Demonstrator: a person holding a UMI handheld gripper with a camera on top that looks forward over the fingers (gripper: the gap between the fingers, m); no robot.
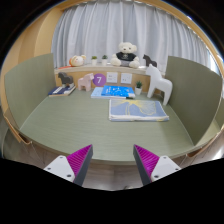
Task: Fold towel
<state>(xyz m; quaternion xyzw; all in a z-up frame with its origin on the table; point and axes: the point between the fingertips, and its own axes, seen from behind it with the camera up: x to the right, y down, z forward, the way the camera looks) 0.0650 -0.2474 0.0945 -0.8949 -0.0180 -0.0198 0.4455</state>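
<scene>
gripper (112,160): fingers spread, pinching nothing, I'm hovering at near table edge
towel (138,110): flat on green table (60,125), well ahead, slightly right
long axis: left-right
next: I'd go forward-right

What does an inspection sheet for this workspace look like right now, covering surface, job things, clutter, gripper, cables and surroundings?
Surface: olive-green table, low green side walls, mostly bare near the fingers.
Job's things: towel, pale with a blue patch, lying flat beyond the fingers, right of centre, untouched.
Clutter: plush bear and a smaller toy on the back shelf; small items at back left; white figure right of the towel.
Gripper: gripper open, nothing between its fingers, well short of the towel.
Cables: nothing seen.
Surroundings: pale curtain behind the shelf.
</scene>
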